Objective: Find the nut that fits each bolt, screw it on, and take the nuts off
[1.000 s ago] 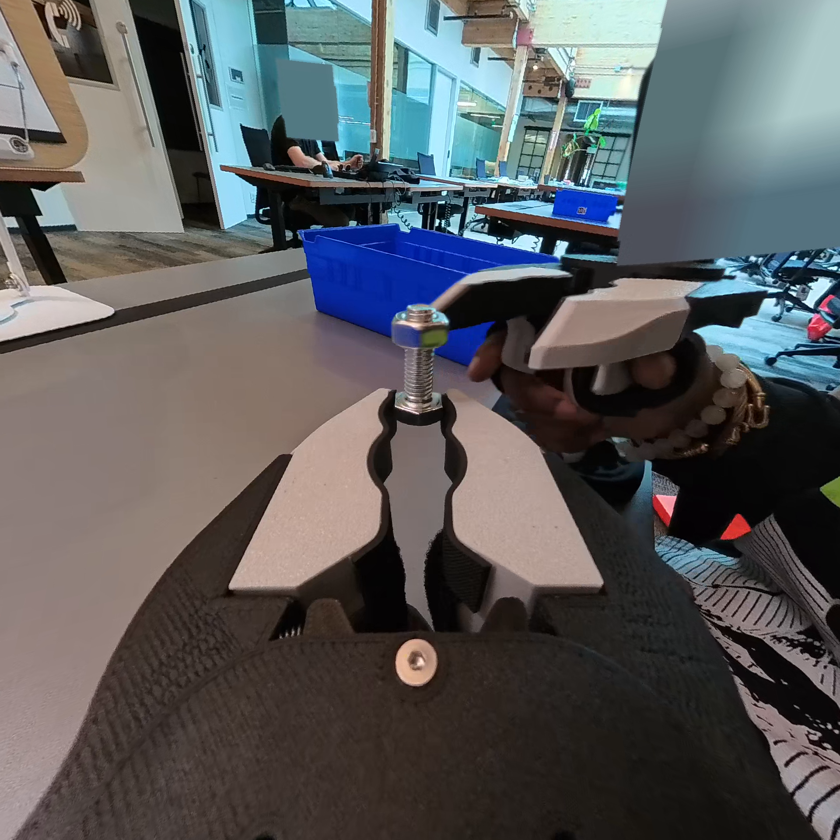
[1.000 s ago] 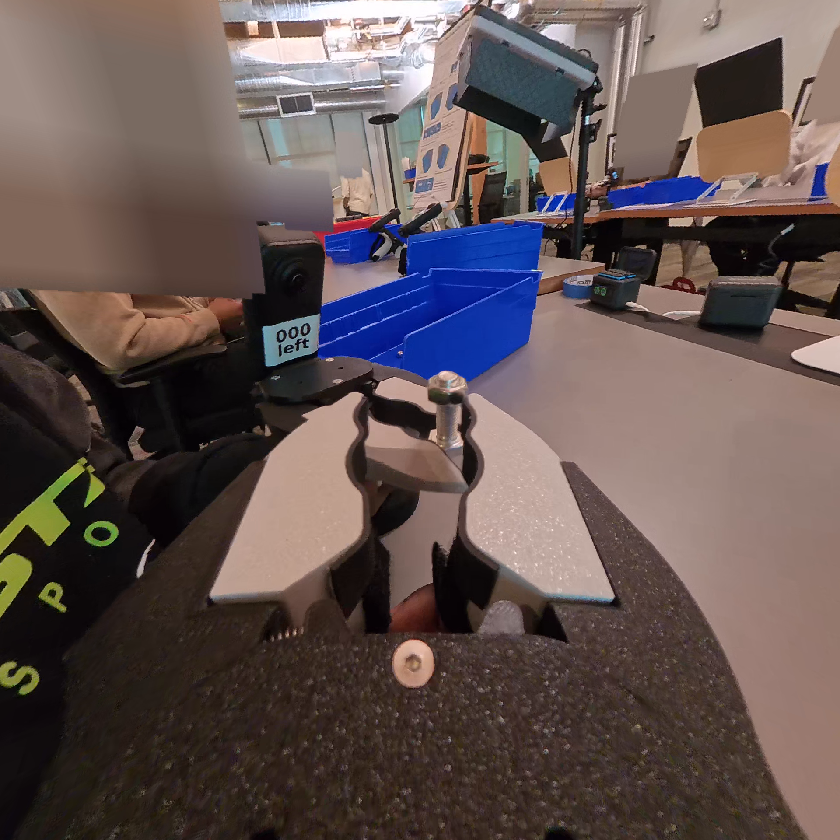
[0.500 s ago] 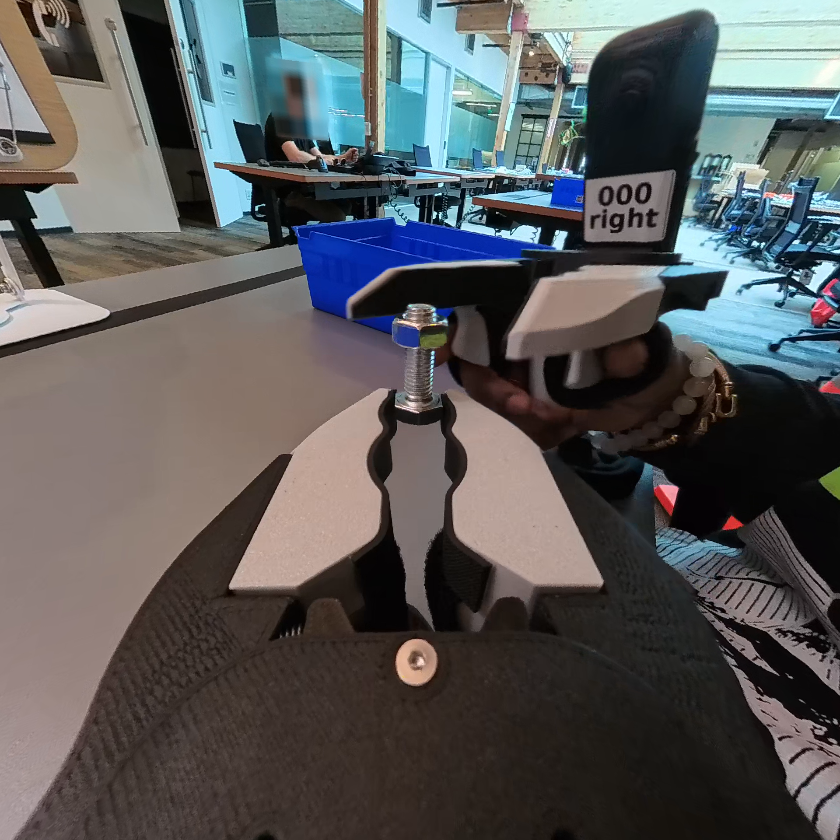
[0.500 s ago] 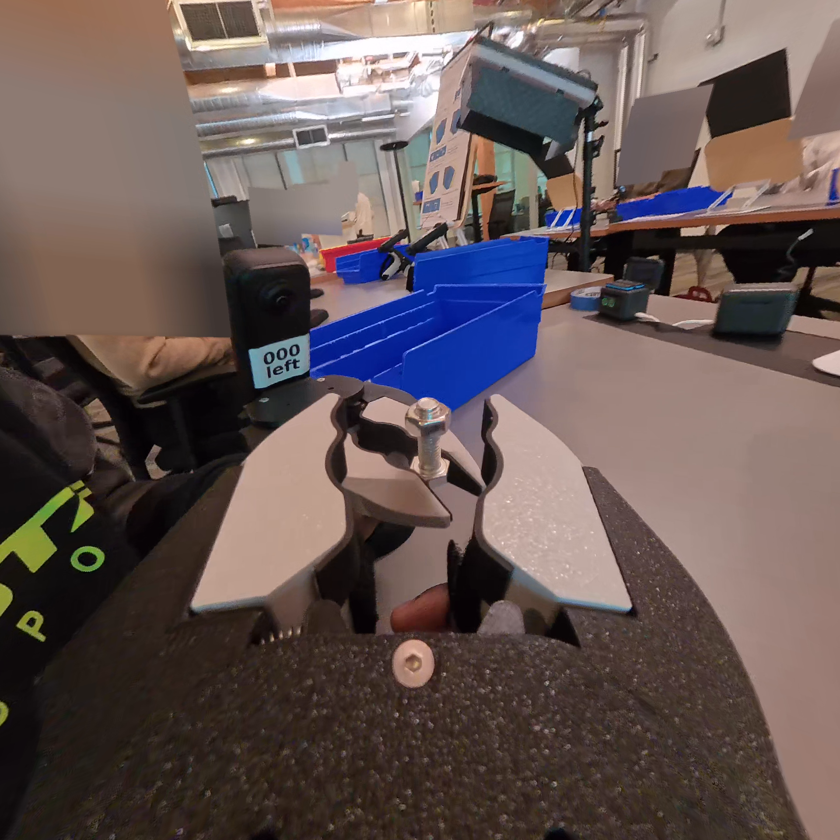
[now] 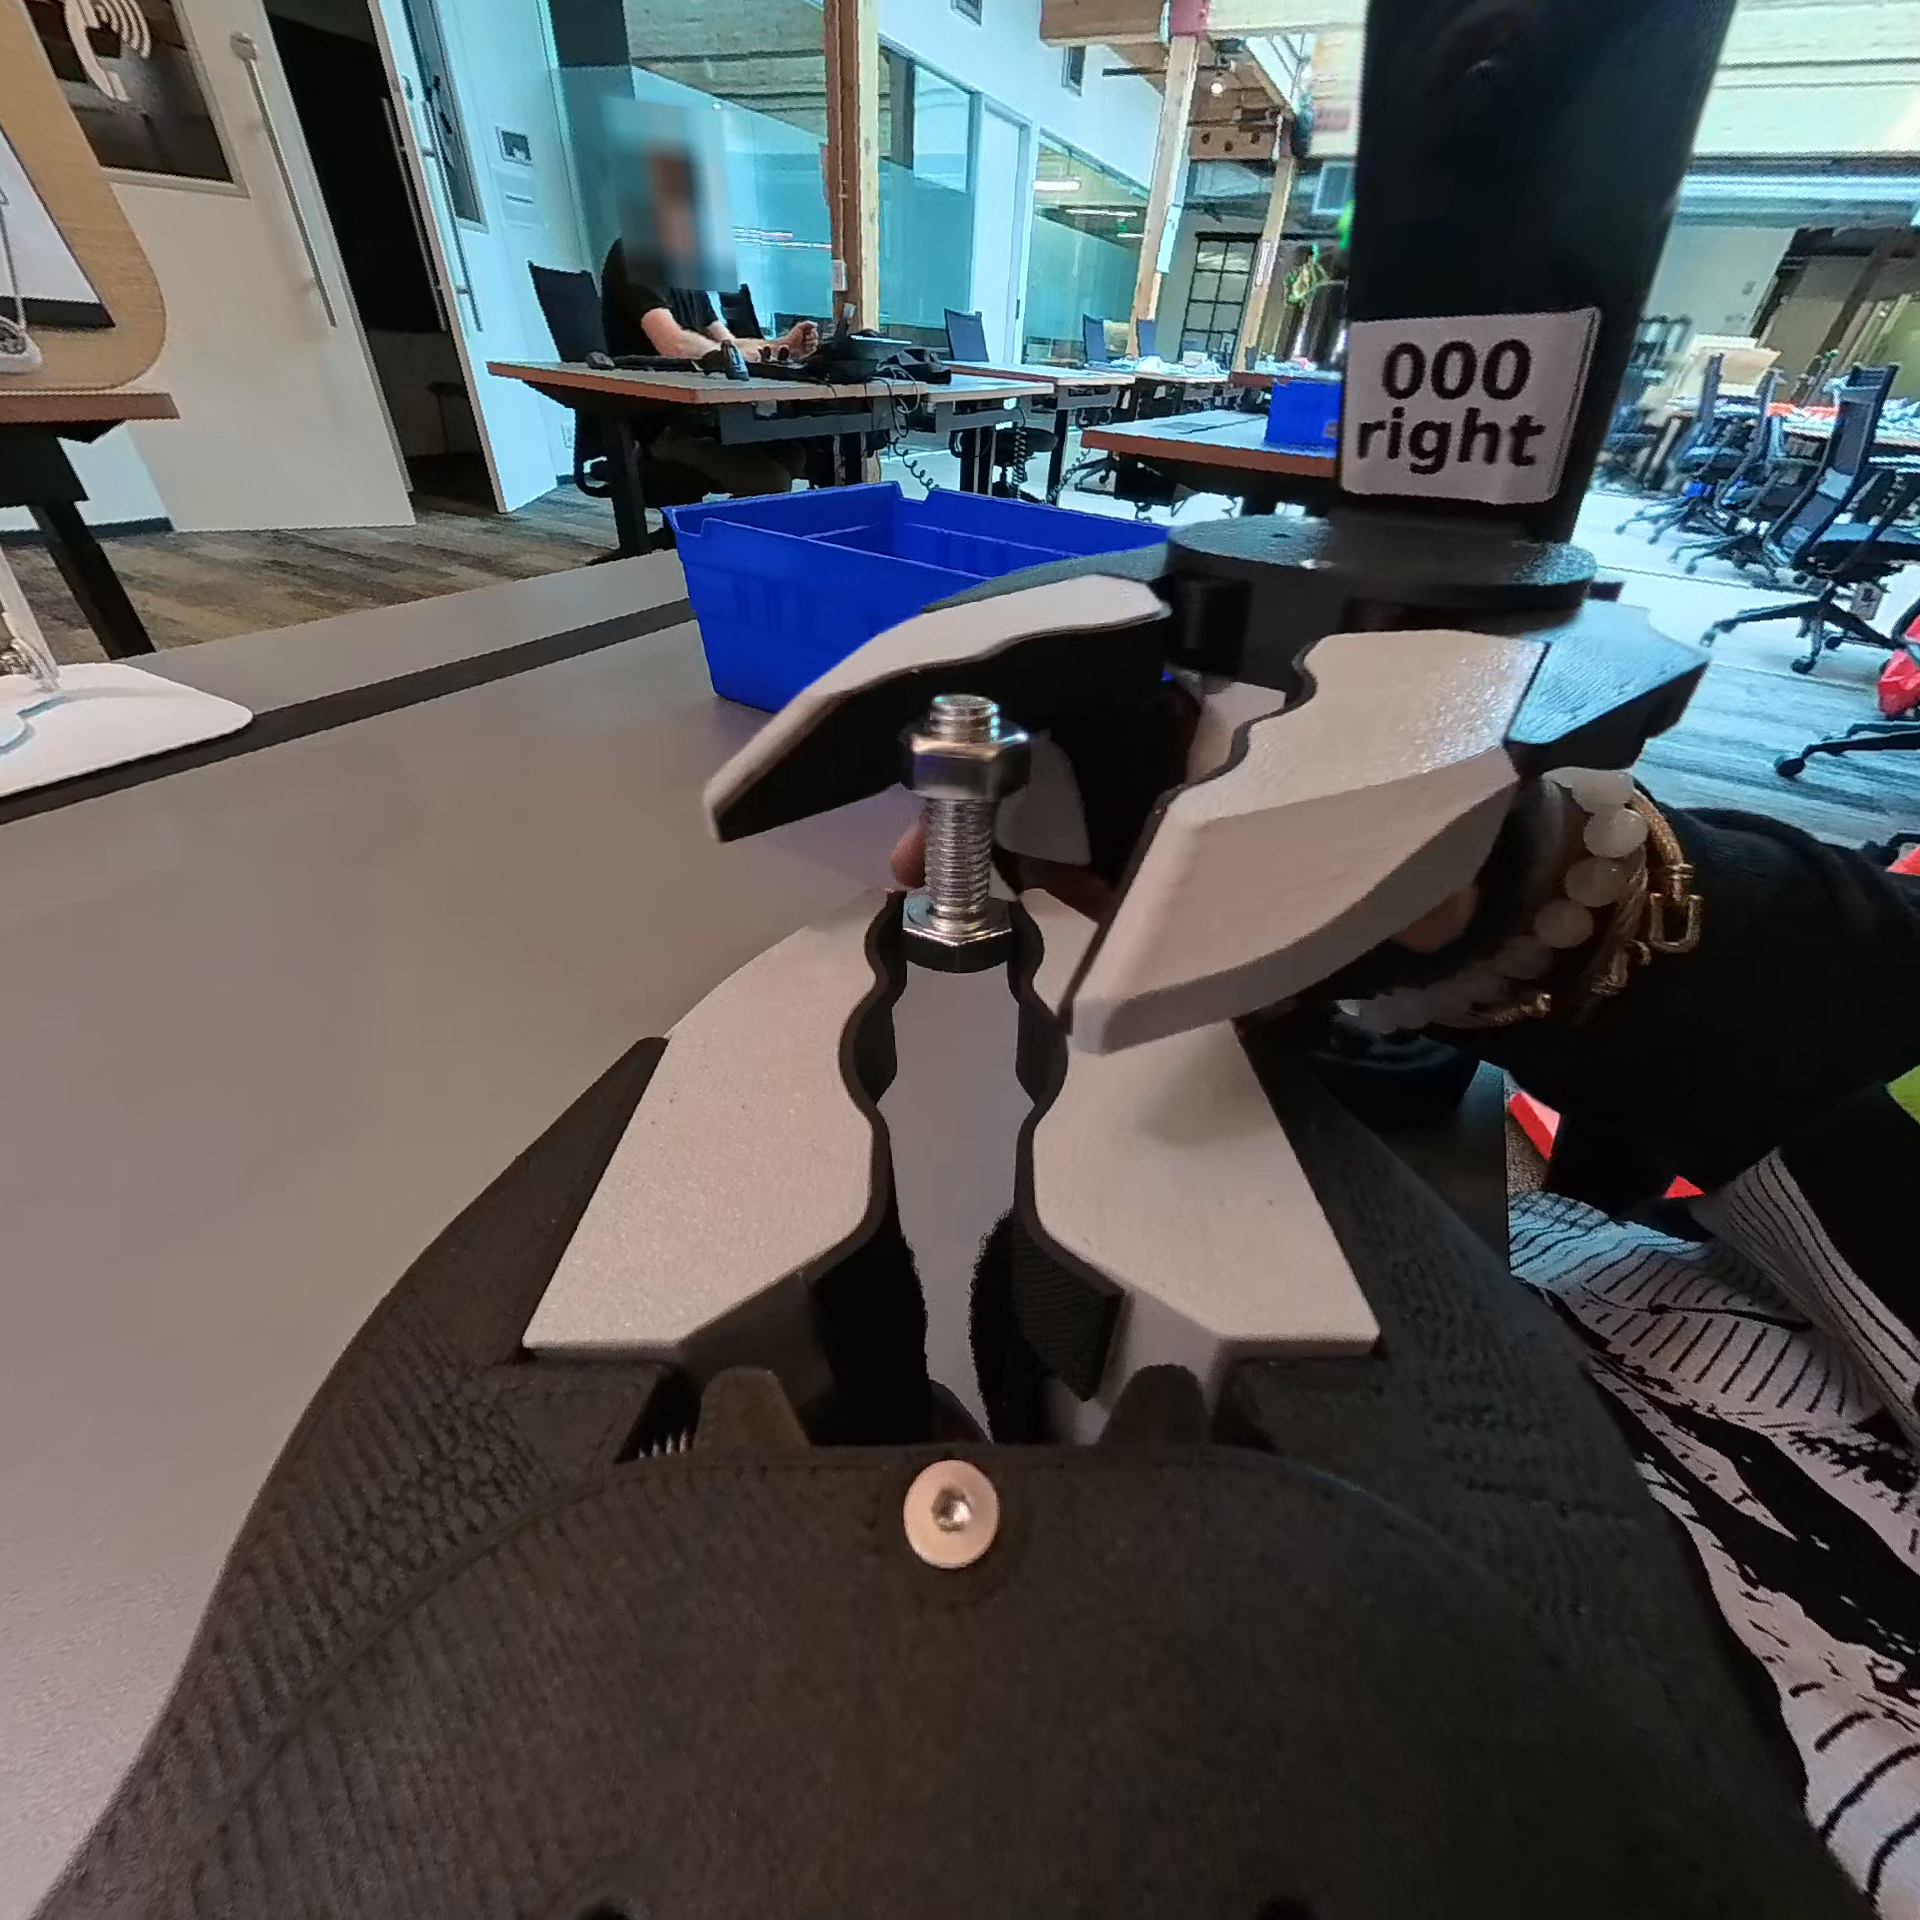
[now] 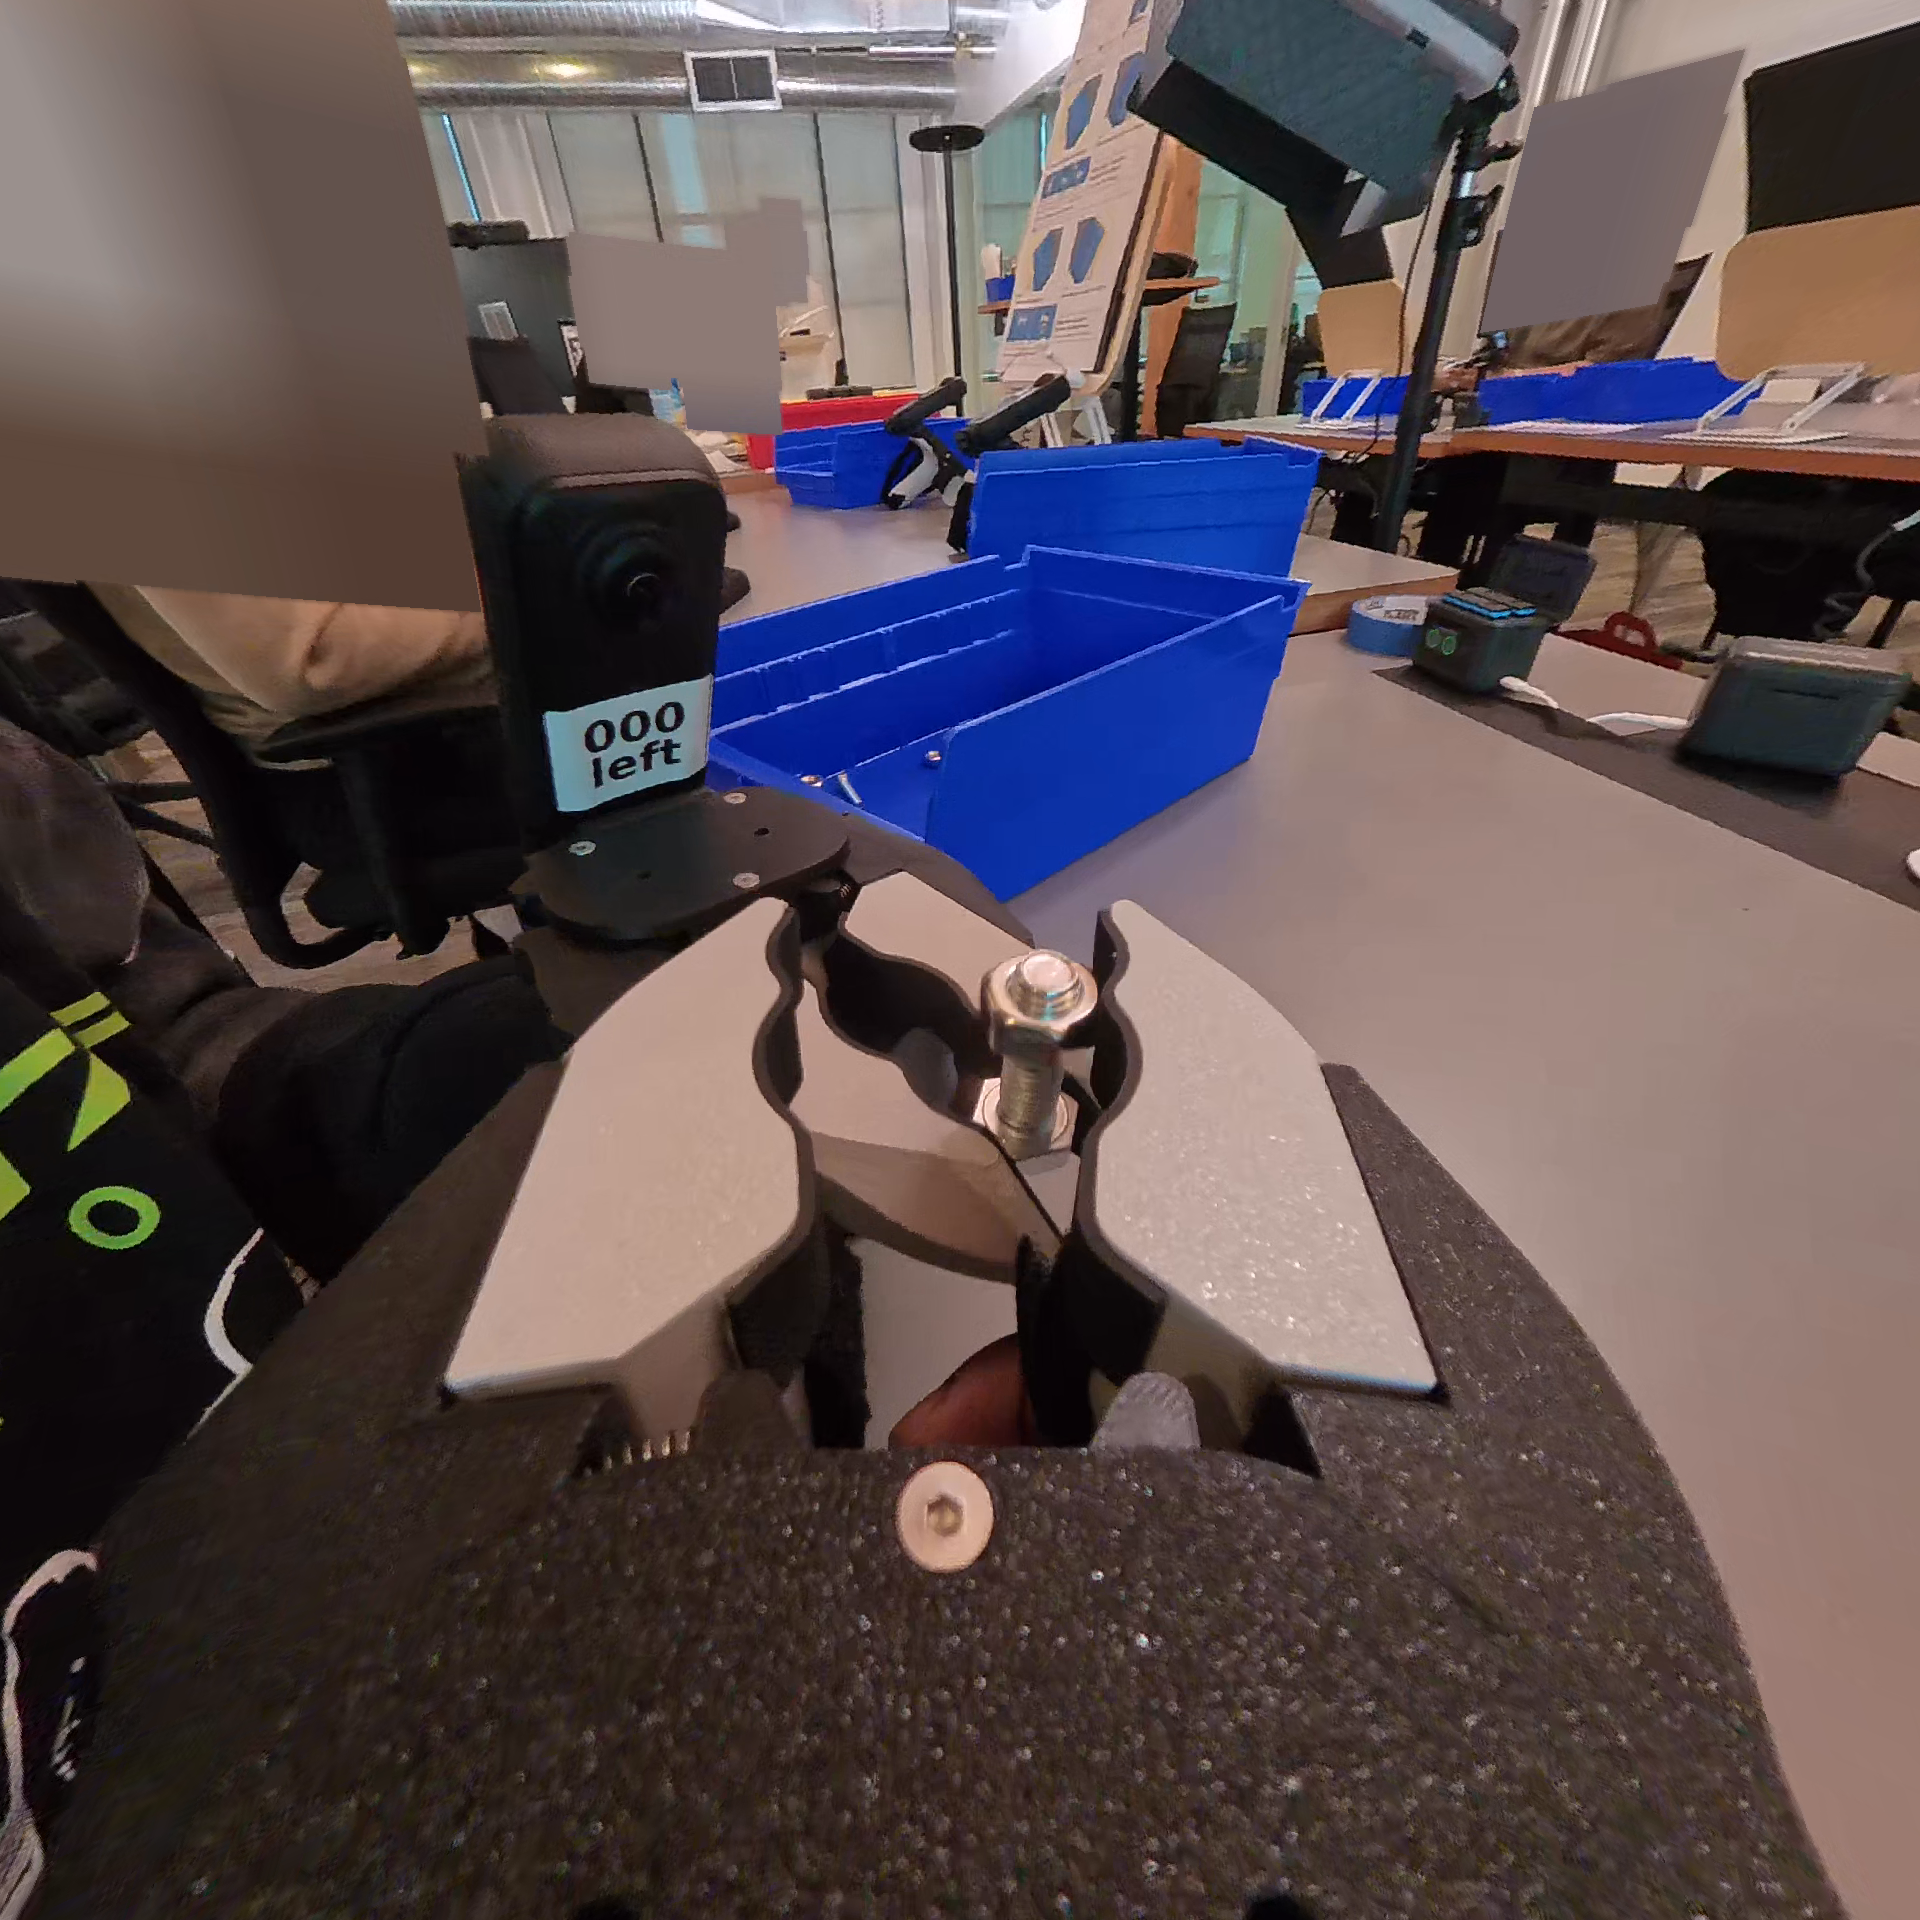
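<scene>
Left wrist view showed one bolt [image 5: 958,873] standing upright, its hex head pinched between the left gripper's [image 5: 956,940] narrowly set fingertips, threaded end up. One nut [image 5: 966,750] sat near the top of the thread, only the bolt's tip showing above it. The right gripper [image 5: 894,904] came in from 3 o'clock with its fingers spread wide either side of the nut; one finger lay close beside it, but no clamping showed. By my reading the nut was matched and started on this bolt, and either running it down or backing it off remained. At 12 o'clock on the table [image 6: 1507,935] stood one near blue bin [image 6: 1091,758], with about three small fasteners [image 6: 847,781] inside, too small to sort.
</scene>
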Demonstrator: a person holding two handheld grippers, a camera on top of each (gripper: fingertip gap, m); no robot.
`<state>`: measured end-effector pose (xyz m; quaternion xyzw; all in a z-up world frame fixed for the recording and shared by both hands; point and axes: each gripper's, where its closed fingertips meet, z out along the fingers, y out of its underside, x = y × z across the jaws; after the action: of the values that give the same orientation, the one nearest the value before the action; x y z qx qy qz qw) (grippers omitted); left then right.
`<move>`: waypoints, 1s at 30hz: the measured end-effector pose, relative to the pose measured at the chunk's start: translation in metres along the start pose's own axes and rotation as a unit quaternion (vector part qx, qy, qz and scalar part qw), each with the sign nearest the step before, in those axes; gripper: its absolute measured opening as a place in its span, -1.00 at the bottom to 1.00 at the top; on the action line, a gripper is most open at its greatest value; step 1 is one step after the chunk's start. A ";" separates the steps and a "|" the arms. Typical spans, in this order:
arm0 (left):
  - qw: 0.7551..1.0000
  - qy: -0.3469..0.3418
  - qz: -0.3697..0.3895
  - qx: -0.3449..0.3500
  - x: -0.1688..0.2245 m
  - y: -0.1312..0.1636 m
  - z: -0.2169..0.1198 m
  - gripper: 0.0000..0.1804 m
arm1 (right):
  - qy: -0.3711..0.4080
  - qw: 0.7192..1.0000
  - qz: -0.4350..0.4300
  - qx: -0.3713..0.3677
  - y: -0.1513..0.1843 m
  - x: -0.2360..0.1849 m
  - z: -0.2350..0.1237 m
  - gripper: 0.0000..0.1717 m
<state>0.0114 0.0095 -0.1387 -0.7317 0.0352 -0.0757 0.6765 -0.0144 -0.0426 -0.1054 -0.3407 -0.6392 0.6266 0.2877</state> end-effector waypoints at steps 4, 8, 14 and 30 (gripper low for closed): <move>1.000 -0.001 -0.005 0.004 -0.001 -0.001 -0.001 -0.79 | 0.023 1.000 0.000 0.008 0.000 0.002 -0.010 -0.42; 1.000 -0.002 -0.009 0.007 -0.002 -0.002 -0.001 -0.79 | 0.041 0.999 0.007 0.016 0.001 0.003 -0.023 -0.49; 1.000 -0.004 -0.016 0.009 -0.004 -0.002 -0.002 -0.79 | 0.024 0.999 0.008 0.039 -0.005 -0.008 -0.045 -0.83; 1.000 0.001 -0.003 0.001 -0.001 0.000 0.000 -0.79 | 0.003 0.999 0.043 0.016 -0.002 0.010 -0.003 -0.32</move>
<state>0.0107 0.0092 -0.1385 -0.7308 0.0335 -0.0781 0.6772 -0.0182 -0.0331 -0.1036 -0.3657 -0.6127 0.6474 0.2678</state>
